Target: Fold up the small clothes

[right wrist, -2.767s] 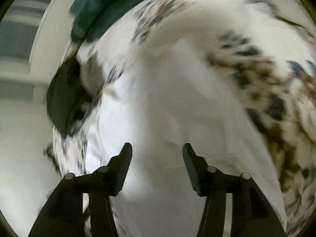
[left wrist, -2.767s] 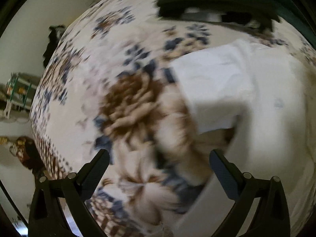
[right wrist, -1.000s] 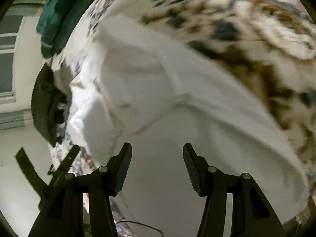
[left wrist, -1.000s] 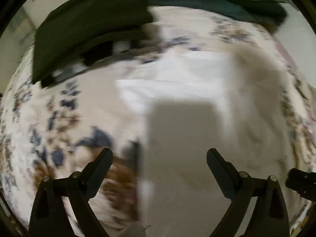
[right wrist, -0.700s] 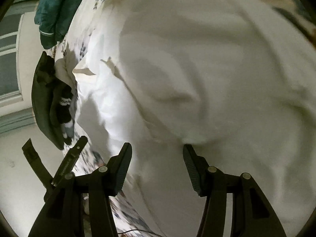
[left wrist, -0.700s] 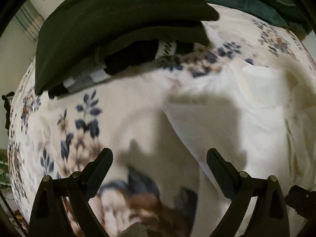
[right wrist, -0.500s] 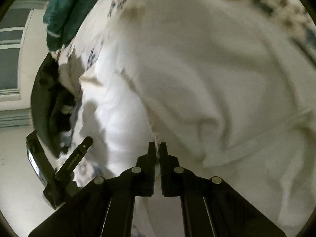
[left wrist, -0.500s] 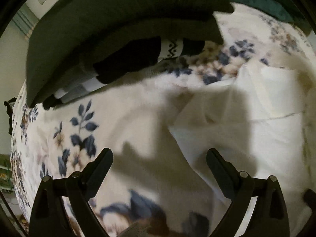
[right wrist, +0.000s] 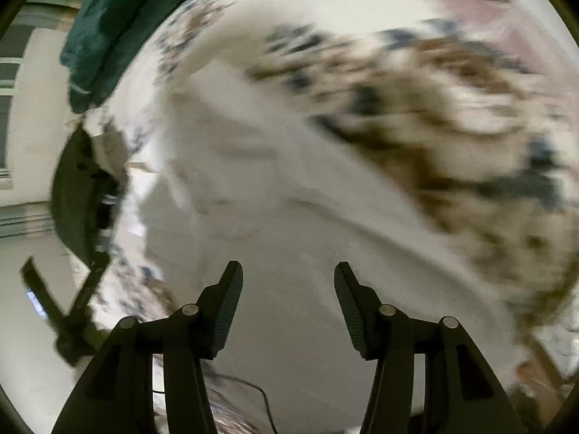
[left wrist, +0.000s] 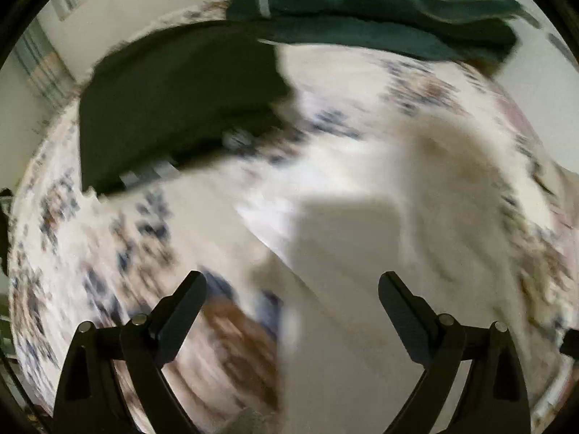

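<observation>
White cotton garment (left wrist: 347,238), partly folded, lying on a floral-print bedsheet (left wrist: 119,238) in cream, blue and brown; both views blurred. Left tongs (left wrist: 292,294): spread wide, empty, over the garment's left edge. Right tongs (right wrist: 288,291): spread, empty, above the white cloth (right wrist: 275,217). Dark olive folded garment (left wrist: 173,101) and teal-green fabric pile (left wrist: 380,7) at the bed's far side, apart from the white piece.

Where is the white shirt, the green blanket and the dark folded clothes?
white garment (right wrist: 289,217), right wrist view, middle of the cloth.
green blanket (left wrist: 380,11), left wrist view, top fold.
dark folded clothes (left wrist: 173,105), left wrist view, top face.
</observation>
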Available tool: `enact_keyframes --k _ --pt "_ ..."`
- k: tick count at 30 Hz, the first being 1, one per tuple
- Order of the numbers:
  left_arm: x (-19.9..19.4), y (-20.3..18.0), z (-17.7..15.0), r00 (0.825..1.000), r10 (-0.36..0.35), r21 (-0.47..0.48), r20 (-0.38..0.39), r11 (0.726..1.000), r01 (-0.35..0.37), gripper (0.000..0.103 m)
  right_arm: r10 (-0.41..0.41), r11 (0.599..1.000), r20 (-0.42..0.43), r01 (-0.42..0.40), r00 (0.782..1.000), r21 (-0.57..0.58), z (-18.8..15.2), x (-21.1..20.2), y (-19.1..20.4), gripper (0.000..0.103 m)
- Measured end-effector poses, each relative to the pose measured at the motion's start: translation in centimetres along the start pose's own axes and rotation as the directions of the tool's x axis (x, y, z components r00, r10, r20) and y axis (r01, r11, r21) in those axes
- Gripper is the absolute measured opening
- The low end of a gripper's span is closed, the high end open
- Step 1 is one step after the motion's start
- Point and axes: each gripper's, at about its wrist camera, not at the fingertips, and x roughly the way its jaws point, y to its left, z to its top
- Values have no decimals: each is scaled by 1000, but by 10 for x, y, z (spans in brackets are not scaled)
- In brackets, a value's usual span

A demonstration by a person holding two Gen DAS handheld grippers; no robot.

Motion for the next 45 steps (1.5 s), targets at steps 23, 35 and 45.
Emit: enact_keyframes --k 23,35,45 --pt "31 -377 -288 890 -120 -4 -440 991 132 2 -86 975 -63 71 994 -209 141 -54 -178 55" --pt "-55 -268 -283 931 -211 -196 -299 968 156 1 147 888 -259 -243 955 -392 238 99 43 55" --pt "-85 -193 -277 952 -202 -313 -229 941 125 1 101 892 -292 -216 951 -396 237 174 143 2"
